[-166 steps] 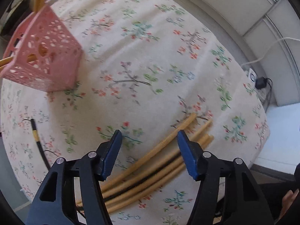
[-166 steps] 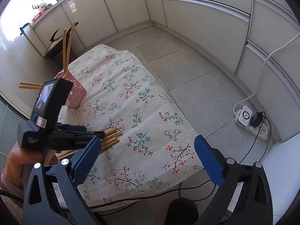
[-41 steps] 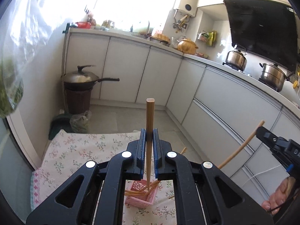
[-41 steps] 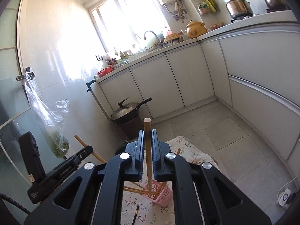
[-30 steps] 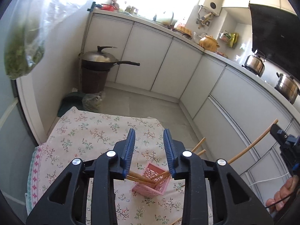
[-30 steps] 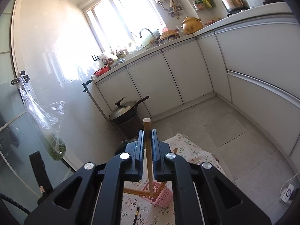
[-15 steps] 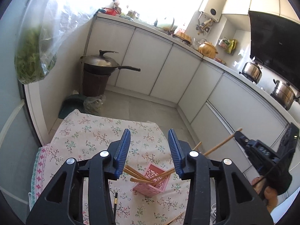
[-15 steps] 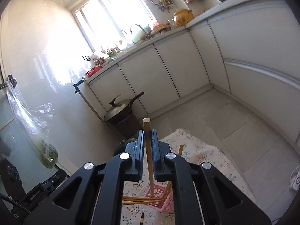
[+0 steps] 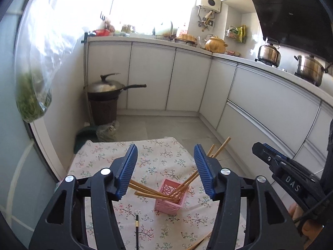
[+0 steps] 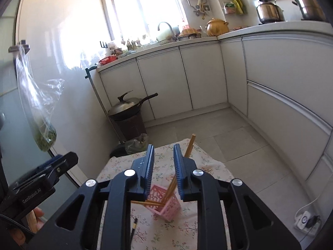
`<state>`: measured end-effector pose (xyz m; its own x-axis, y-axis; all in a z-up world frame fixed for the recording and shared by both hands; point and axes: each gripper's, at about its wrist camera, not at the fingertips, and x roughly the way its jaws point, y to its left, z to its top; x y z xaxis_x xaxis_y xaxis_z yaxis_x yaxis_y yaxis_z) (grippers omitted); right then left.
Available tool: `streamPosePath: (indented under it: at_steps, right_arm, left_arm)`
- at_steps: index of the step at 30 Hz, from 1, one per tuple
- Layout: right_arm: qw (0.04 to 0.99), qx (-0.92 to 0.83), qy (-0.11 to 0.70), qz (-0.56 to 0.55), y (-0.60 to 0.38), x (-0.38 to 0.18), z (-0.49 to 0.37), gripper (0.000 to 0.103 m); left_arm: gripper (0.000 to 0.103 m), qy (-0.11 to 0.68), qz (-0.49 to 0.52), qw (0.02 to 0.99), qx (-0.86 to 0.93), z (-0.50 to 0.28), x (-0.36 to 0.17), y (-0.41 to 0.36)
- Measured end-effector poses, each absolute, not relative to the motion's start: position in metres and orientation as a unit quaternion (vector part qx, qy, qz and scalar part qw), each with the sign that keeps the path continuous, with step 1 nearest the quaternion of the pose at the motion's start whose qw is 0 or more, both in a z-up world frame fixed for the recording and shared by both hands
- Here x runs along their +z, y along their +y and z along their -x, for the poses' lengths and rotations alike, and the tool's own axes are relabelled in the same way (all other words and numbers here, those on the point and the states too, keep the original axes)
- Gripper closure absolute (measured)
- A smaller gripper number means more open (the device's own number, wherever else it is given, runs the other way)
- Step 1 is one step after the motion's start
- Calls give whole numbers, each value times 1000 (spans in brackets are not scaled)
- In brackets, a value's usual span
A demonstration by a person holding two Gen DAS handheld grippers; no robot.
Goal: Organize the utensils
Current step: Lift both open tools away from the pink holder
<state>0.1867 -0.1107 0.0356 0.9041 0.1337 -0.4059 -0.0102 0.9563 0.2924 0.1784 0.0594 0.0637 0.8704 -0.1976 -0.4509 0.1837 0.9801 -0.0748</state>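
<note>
Chopsticks [image 9: 179, 187] in basket [image 9: 169, 198], hand-held grippers opening above

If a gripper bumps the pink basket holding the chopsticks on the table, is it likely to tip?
Probably yes. The pink basket is small, perforated plastic, so likely light. The wooden chopsticks lean far out over its rim on both sides, adding leverage. It stands on a floral tablecloth, which may let it slide or catch.

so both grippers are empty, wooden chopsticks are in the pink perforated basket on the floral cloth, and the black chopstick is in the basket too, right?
Not the last part. The left wrist view shows the black chopstick lying flat on the floral cloth, apart from the pink perforated basket. The wooden chopsticks are in the basket, and the left gripper and right gripper are empty, jaws opening.
</note>
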Motion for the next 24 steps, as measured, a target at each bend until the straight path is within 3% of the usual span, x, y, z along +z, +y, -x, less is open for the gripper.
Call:
streamPosePath:
  at_steps: [12,14,19,24]
  right_arm:
    - [964,-7,240,-113,-111,19,-134,48]
    - [962,-13,244,-118,-114,15,-129,36]
    - [959,-27,252,-126,-122,5,-109,18]
    - [963,-33,237,-121,-134,5,-70,10]
  left_arm:
    - [30,249,-29,965,-75,-142,45,47]
    - [28,254,-34,964,-72,-137,40,48]
    - [18,265,-38,961,-67,-128,33,53]
    - [7,298,-35,951,-73,-130,14,55]
